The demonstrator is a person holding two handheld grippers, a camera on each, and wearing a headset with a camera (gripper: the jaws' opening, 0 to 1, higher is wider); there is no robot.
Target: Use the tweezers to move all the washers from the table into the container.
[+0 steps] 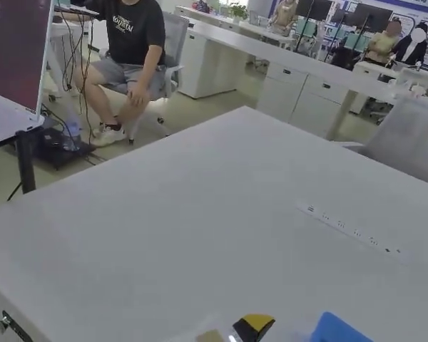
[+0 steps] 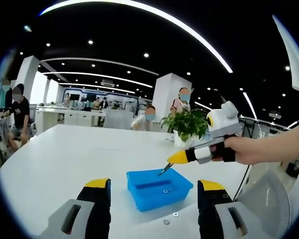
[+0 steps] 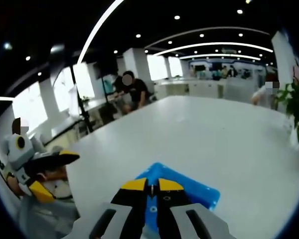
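A blue container (image 2: pixel 157 191) sits on the white table (image 2: pixel 70 164), straight ahead of my left gripper (image 2: pixel 154 184), whose jaws stand wide open with nothing between them. Several washers lie inside it, and two washers (image 2: pixel 175 214) lie on the table just in front of it. My right gripper (image 2: pixel 182 158) comes in from the right, shut on tweezers (image 2: pixel 165 170) whose tip hangs over the container's far edge. I cannot tell whether the tip holds a washer. In the right gripper view the right gripper (image 3: pixel 152 185) is over the container (image 3: pixel 199 191).
A potted plant (image 2: pixel 185 124) stands at the table's far side behind the container. A power strip (image 1: pixel 353 229) is set into the table. A person sits on a chair (image 1: pixel 132 50) beyond the table's far edge. A gripper tip (image 1: pixel 253 326) and the container (image 1: pixel 339 330) peek in at the bottom.
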